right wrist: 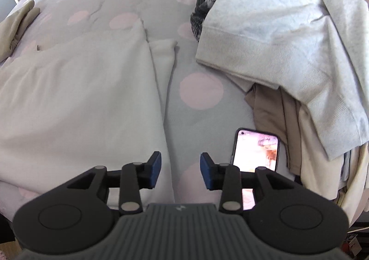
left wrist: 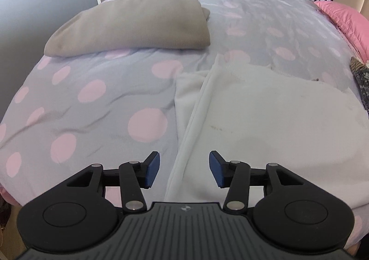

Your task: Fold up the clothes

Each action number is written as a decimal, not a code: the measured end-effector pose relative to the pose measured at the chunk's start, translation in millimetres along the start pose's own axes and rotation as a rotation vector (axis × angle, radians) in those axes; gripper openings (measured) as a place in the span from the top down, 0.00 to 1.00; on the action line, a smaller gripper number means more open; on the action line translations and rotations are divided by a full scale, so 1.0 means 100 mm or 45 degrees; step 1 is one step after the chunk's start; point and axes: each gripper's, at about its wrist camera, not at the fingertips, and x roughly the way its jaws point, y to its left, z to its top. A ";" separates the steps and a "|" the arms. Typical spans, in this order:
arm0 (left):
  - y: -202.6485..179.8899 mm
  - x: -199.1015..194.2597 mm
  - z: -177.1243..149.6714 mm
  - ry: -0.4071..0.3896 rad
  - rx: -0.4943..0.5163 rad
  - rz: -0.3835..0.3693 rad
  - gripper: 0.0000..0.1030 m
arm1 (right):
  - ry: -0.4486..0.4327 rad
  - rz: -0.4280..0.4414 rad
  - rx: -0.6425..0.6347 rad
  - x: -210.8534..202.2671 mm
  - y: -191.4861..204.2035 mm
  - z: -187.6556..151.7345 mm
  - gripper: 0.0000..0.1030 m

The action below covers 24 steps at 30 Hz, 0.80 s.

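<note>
2 grippers, left (left wrist: pixel 184 170) and right (right wrist: pixel 180 172), jaws apart, above white garment (left wrist: pixel 265 116).

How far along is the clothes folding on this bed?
One beige garment already lies folded. The white garment is spread flat with its sides turned in, only partly folded; the left gripper and right gripper are both open above its side edges, holding nothing. A pile of unfolded clothes beside the phone still waits.

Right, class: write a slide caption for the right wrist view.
Open right gripper above a white garment's edge on the spotted bed, phone and unfolded clothes pile alongside.
</note>
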 end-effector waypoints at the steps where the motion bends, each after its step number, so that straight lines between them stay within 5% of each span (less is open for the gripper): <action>1: -0.01 -0.01 0.06 -0.005 0.004 -0.008 0.54 | 0.000 0.018 0.006 -0.02 0.00 0.05 0.57; 12: -0.42 0.49 0.69 -0.084 0.075 -0.114 0.54 | 0.017 0.163 -0.065 0.31 0.22 0.84 0.51; 24: -0.57 1.15 0.68 0.015 0.060 -0.107 0.55 | 0.053 0.228 0.123 0.85 -0.15 1.11 0.48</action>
